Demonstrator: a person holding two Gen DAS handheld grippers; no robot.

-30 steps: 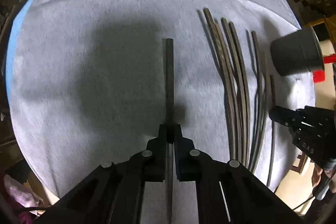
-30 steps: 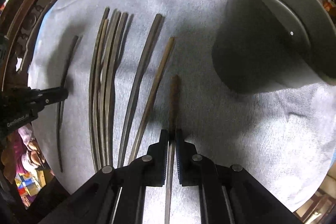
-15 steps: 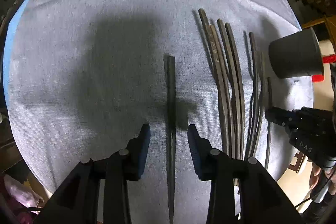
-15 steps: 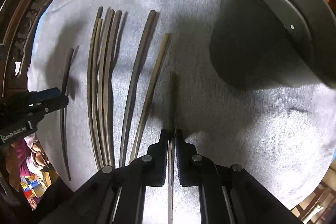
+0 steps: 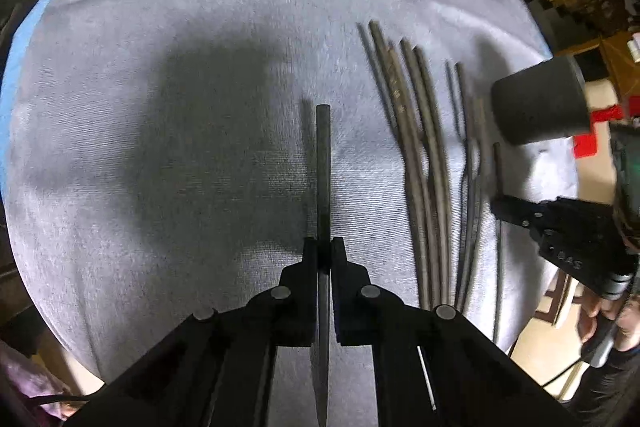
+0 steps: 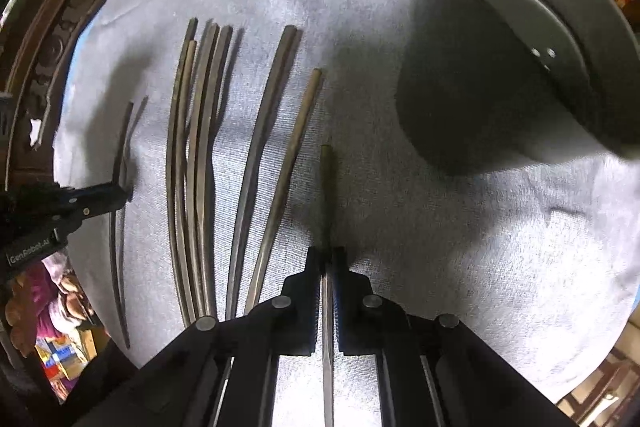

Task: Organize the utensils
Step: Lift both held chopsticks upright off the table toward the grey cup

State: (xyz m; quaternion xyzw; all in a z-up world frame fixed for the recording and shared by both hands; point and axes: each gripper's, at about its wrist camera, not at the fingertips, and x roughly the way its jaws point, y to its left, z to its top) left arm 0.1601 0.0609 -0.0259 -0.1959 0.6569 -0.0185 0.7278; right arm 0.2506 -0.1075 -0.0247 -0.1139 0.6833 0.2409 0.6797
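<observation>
Left tool pinching dark chopstick; right tool pinching brown chopstick, black cup close ahead-right.

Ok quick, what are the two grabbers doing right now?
Left gripper: closed on a dark chopstick.
Right gripper: closed on a brown chopstick.

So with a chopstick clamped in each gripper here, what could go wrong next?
1. Both the left gripper and the right gripper pinch their chopstick partway along its length, with the rest sticking forward, so either could pivot or slip.
2. The dark cup sits tilted on the grey cloth; a nudge on insertion might roll it.
3. The loose chopsticks lie close beside the right gripper and could get scattered.
</observation>
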